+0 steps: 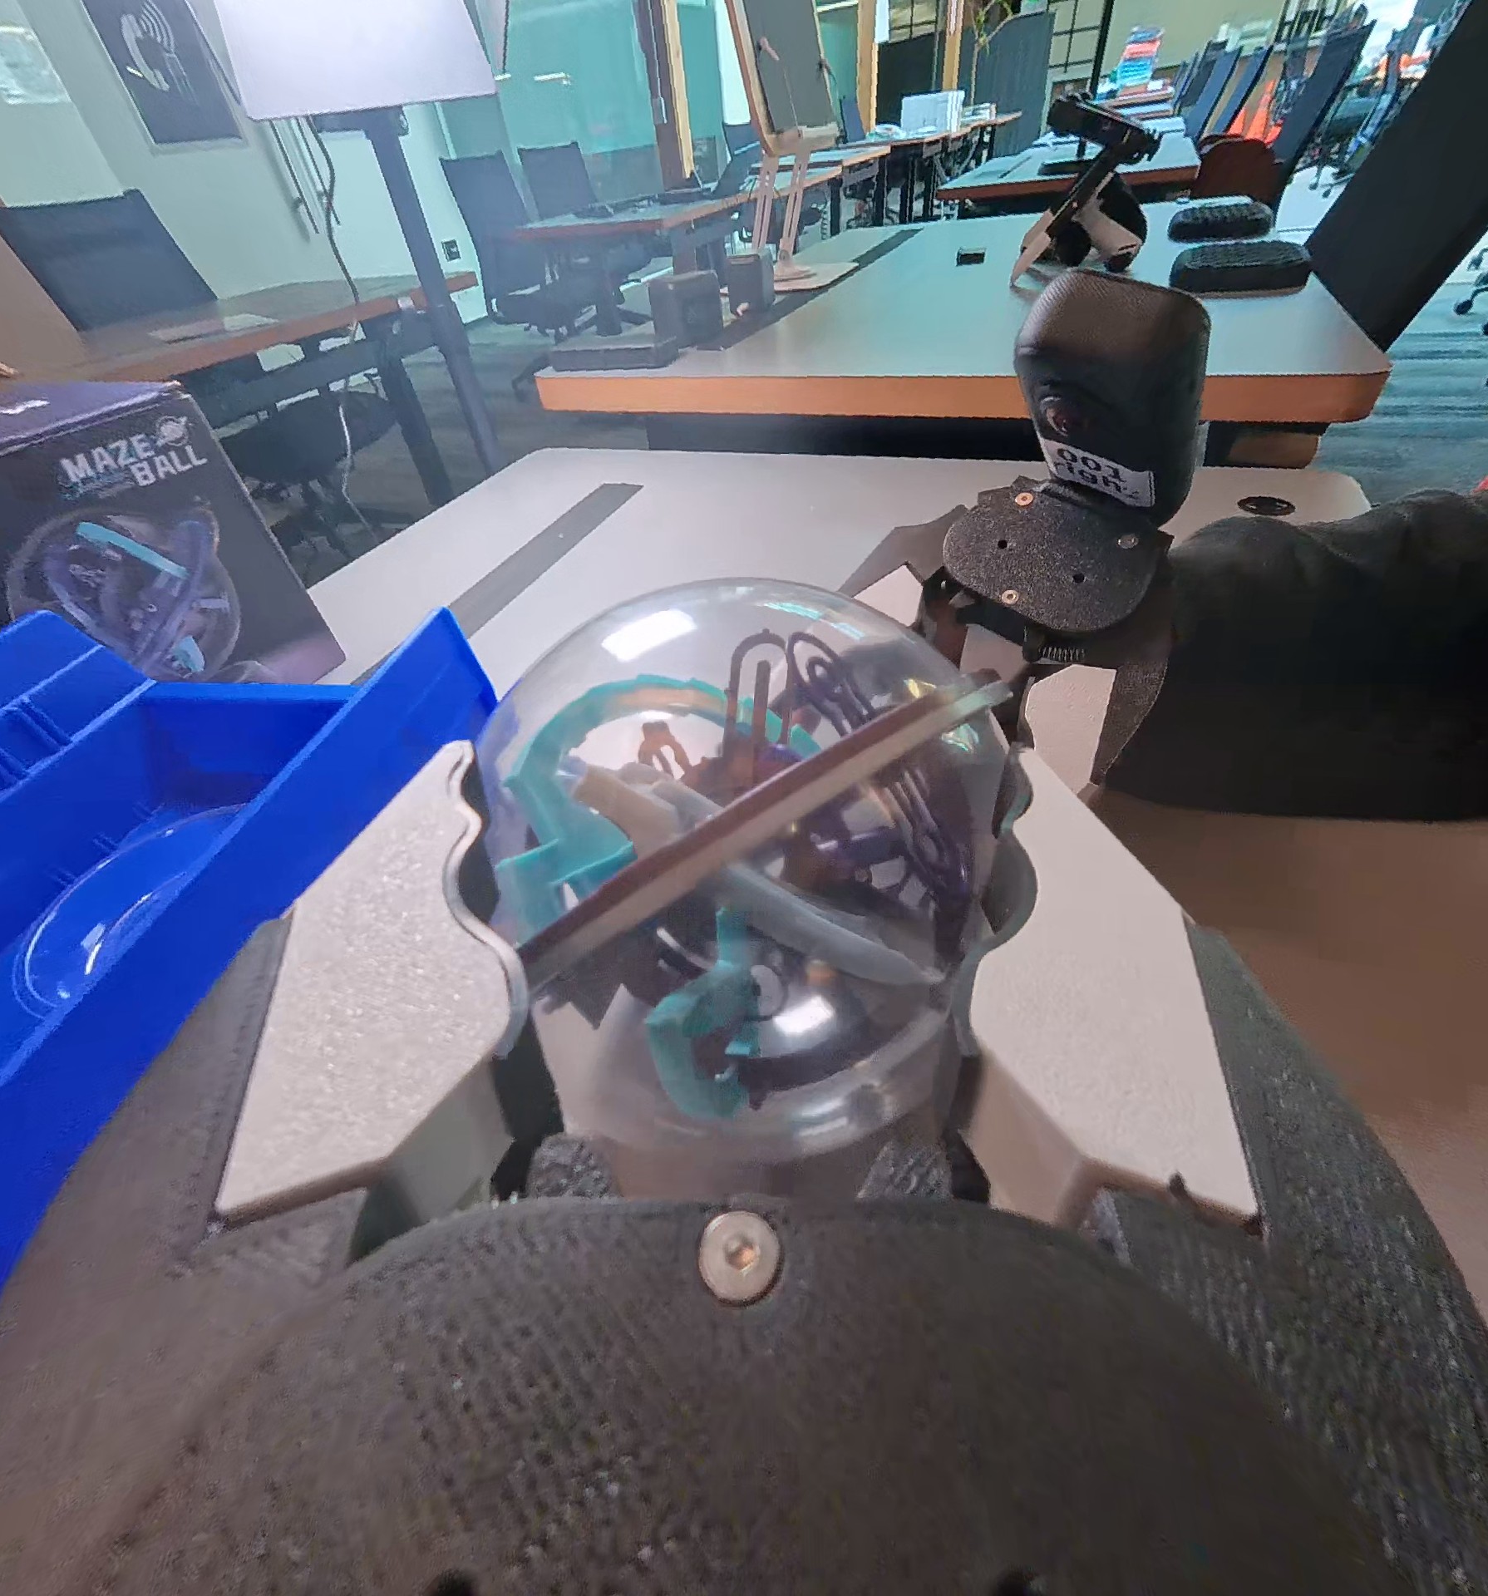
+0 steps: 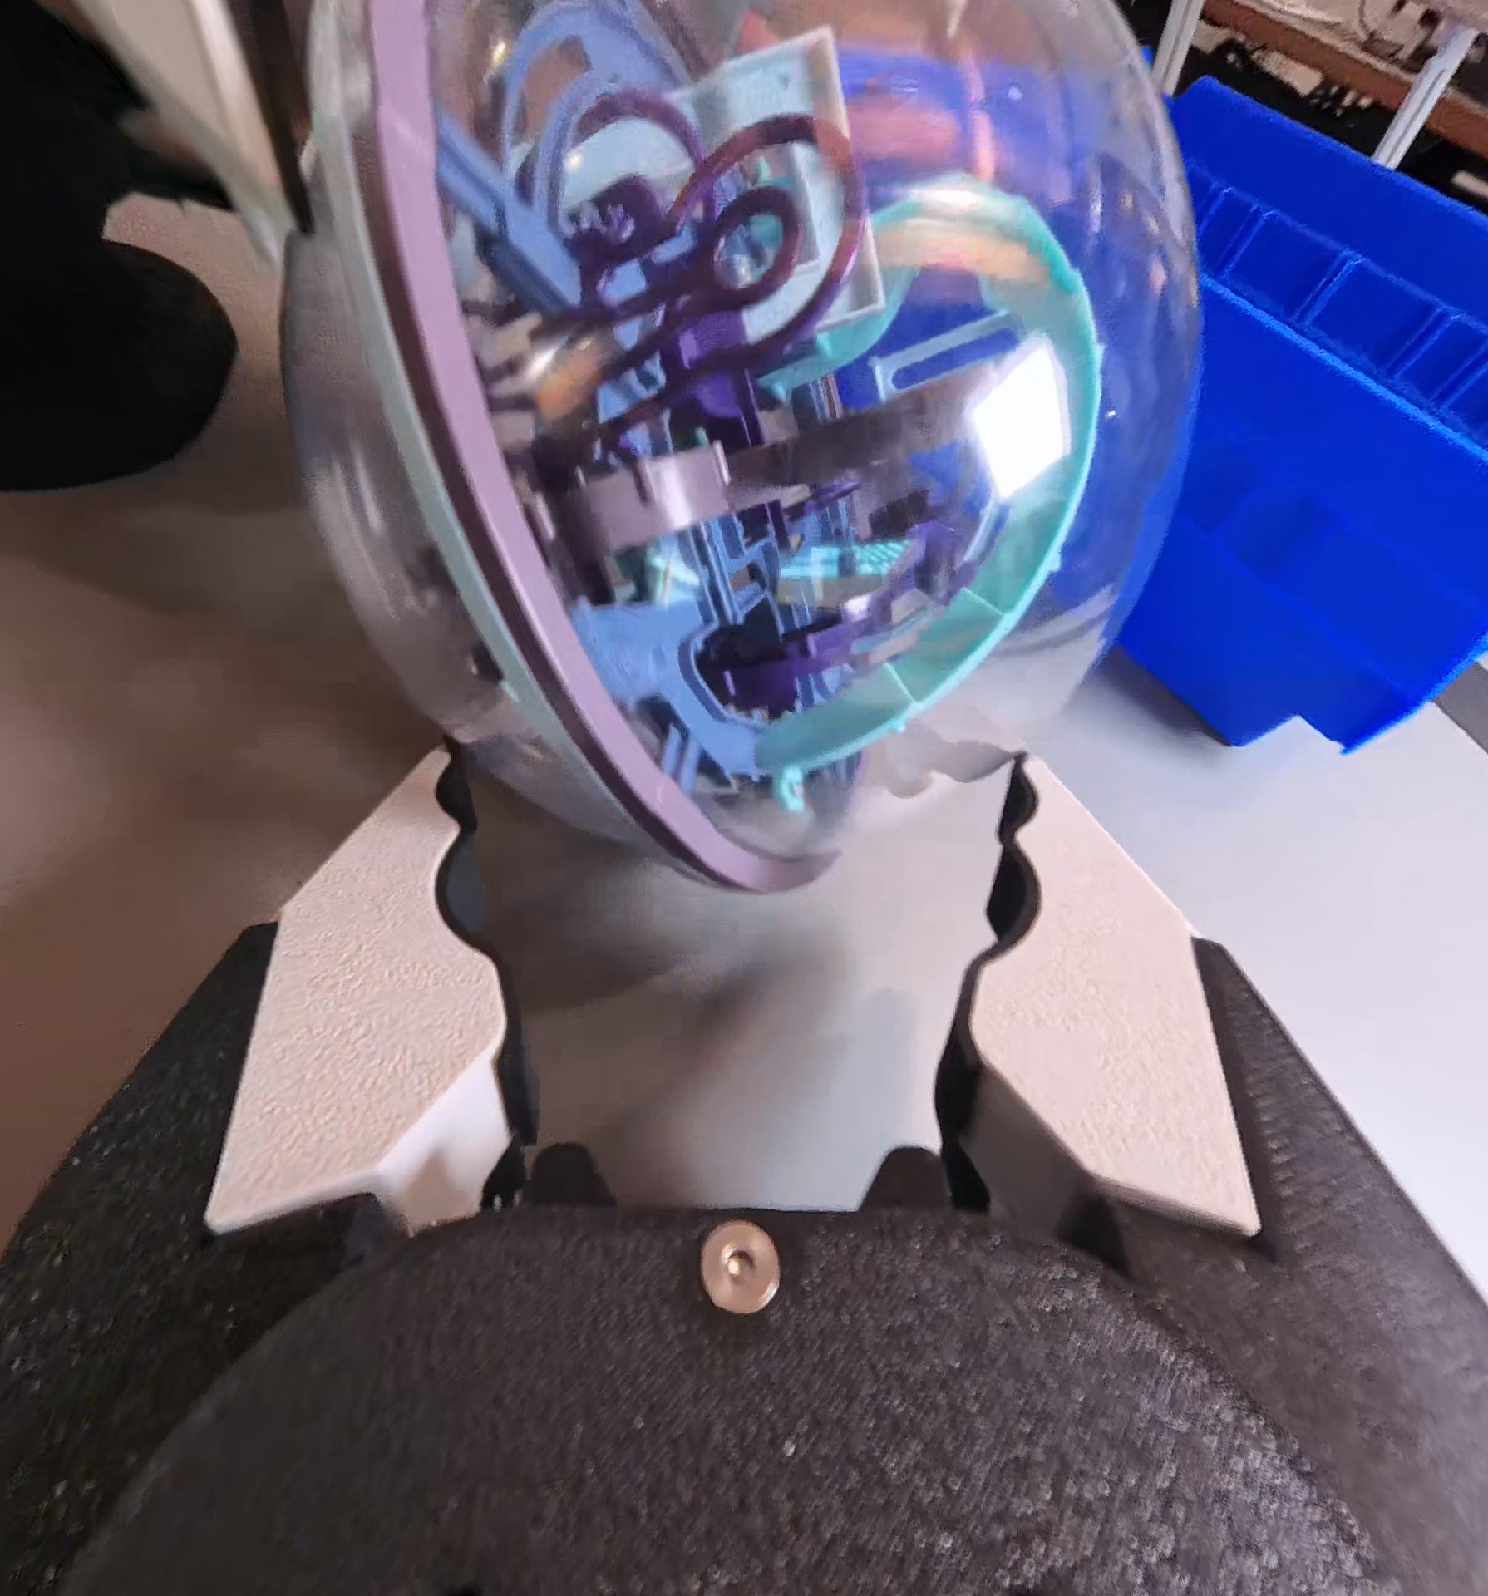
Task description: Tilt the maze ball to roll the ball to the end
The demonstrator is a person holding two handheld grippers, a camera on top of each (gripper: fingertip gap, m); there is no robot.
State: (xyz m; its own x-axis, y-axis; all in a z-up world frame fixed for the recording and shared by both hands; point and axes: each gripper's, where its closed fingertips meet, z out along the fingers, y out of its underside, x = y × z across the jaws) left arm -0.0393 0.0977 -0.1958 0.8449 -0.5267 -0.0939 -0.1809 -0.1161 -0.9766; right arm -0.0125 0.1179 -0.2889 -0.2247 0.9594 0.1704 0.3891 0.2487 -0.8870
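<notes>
Fingers (image 1: 395,933) of the left gripper (image 1: 740,872), pale, grainy and wavy-edged, pressed both sides of the maze ball (image 1: 740,846), a clear plastic sphere packed with teal and purple tracks, its ring tilted above the pale desk (image 1: 723,509). Beyond it, the right gripper (image 2: 728,829) stood spread wide, fingertips at the sphere's underside; whether they pressed it could not be told. Glossy blue bin (image 1: 119,820) sat left.

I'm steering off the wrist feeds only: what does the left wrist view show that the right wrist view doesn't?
Left only: the right gripper behind the sphere, the dark printed cardboard box, office desks.
Right only: the sphere's underside, its purple seam rim clear of the grey tabletop.
Both: the clear plastic maze ball, the blue plastic bin.
</notes>
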